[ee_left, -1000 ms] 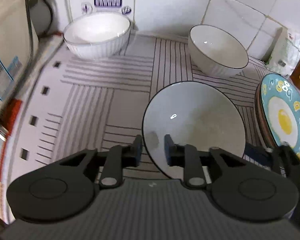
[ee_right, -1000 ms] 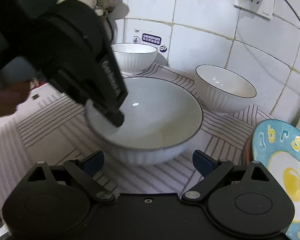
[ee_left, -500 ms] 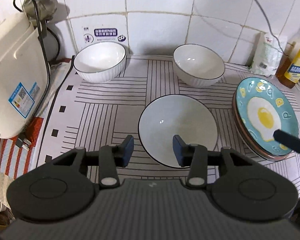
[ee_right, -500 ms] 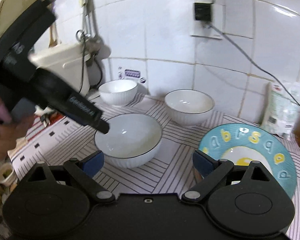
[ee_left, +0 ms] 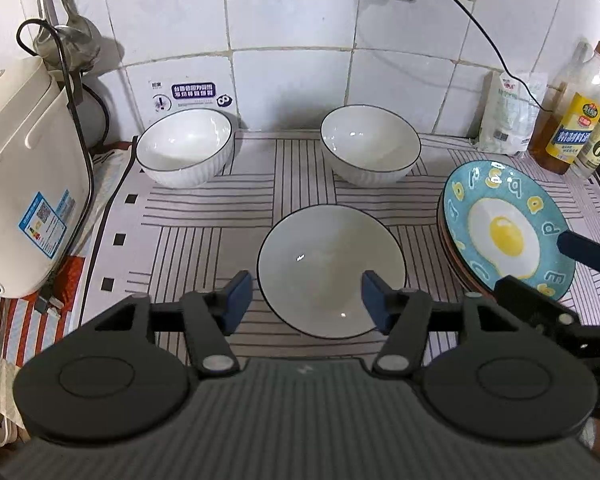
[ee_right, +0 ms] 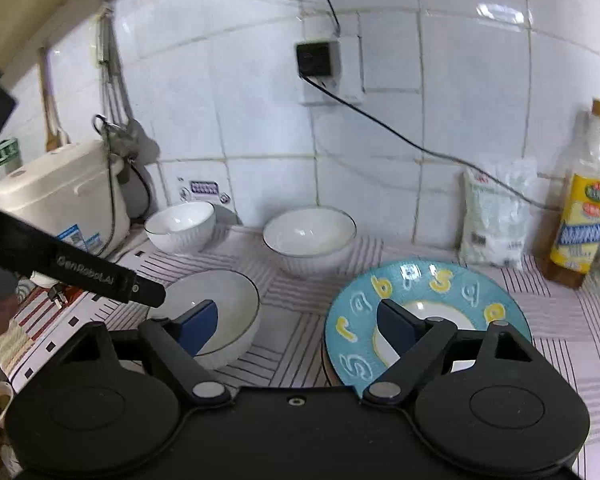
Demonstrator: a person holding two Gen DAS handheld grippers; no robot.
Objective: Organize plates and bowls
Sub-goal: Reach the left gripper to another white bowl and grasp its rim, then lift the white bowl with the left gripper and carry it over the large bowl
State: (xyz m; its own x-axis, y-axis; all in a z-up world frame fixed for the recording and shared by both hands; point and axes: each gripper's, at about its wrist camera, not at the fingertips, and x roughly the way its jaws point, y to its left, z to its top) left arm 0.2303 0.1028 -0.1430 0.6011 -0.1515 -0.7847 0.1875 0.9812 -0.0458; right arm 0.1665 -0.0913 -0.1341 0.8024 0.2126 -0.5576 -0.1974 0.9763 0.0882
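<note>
Trouble would come if the left gripper (ee_left: 306, 300) or right gripper (ee_right: 296, 326), both spread wide and empty, clipped the near bowl (ee_left: 331, 270) or nudged the stacked plates (ee_left: 508, 226) off the mat

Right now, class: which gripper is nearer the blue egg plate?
Right. The right gripper hangs over the plate's near rim; the left gripper sits over the nearest bowl beside it.

Three white bowls (ee_left: 331, 271) (upright) beside stacked plates (ee_left: 504, 229).
</note>
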